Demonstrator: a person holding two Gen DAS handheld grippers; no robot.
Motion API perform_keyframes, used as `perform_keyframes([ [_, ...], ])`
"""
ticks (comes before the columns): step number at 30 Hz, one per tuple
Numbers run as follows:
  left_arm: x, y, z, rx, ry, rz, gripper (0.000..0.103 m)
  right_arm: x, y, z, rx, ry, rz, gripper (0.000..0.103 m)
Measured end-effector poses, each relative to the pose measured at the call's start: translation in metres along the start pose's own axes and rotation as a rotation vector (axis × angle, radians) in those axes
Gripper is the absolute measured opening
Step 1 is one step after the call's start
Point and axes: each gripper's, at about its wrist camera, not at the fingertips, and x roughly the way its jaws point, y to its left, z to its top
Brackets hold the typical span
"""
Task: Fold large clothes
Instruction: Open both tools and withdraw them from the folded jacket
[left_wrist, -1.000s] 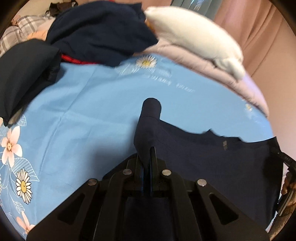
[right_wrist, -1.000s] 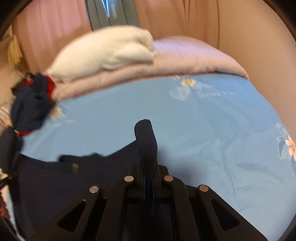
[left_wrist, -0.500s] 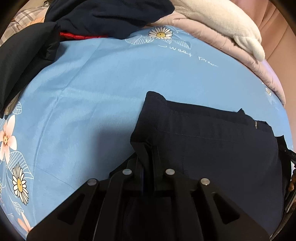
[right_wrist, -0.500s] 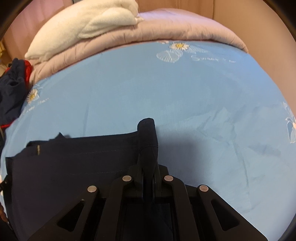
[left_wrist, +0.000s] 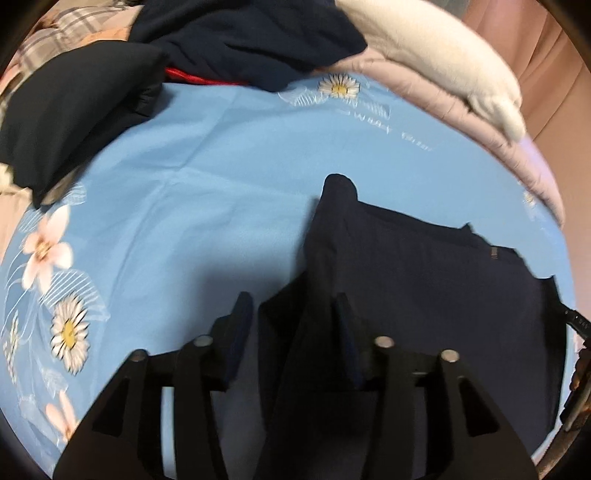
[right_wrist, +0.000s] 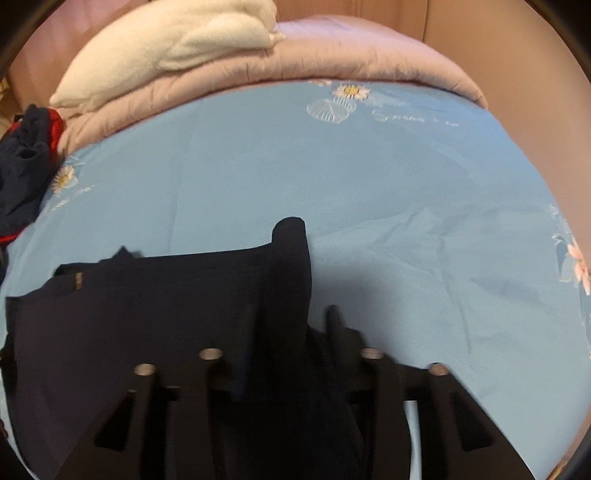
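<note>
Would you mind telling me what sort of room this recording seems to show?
Most likely a bedroom: a blue floral bedsheet covers a bed, a folded pink quilt sits at its far edge, and pink curtains hang behind.

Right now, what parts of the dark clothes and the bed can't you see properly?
- Near end of the navy garment: both views, hidden behind the left tool and right tool, then cut off by the bottom edge.
- Small tag on it: too blurred to read.
- Writing on the blue sheet: smeared in both views.
- Dark clothes pile: left view, cropped at the top.
</note>
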Motion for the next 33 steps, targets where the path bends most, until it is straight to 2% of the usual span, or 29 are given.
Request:
perform_keyframes([
  [3,-0.031,0.001,-0.014,0.009,-0.043,-0.005,0.059,-0.032,-0.003,-0.01,-0.008,-0.051,-0.008,0.048],
  [4,-0.043,0.002,-0.02,0.011,-0.055,-0.008,0.061,-0.045,-0.005,-0.015,-0.012,-0.066,-0.008,0.053],
  [7,-0.075,0.002,-0.038,0.006,-0.098,-0.04,0.075,-0.076,-0.01,-0.029,-0.023,-0.118,0.016,0.066],
  [9,-0.093,0.004,-0.051,0.006,-0.125,-0.056,0.088,-0.1,-0.016,-0.042,-0.037,-0.157,0.043,0.067],
  [10,-0.104,0.005,-0.061,0.009,-0.14,-0.067,0.089,-0.112,-0.021,-0.05,-0.036,-0.175,0.053,0.069],
  [12,-0.117,0.008,-0.076,0.009,-0.158,-0.079,0.09,-0.125,-0.031,-0.061,-0.023,-0.198,0.07,0.075],
  [15,-0.128,0.012,-0.097,-0.003,-0.159,-0.099,0.091,-0.138,-0.042,-0.088,-0.006,-0.215,0.074,0.076],
  [18,-0.132,0.015,-0.12,-0.014,-0.151,-0.103,0.091,-0.138,-0.046,-0.113,0.012,-0.22,0.037,0.076],
  [26,-0.126,0.014,-0.168,0.001,-0.124,-0.031,0.091,-0.128,-0.052,-0.179,0.068,-0.135,0.033,0.076],
  [29,-0.122,0.013,-0.18,0.015,-0.108,-0.024,0.091,-0.129,-0.047,-0.192,0.068,-0.138,0.023,0.076],
  [33,-0.116,0.012,-0.194,0.025,-0.081,-0.032,0.091,-0.134,-0.044,-0.202,0.112,-0.159,0.055,0.076],
])
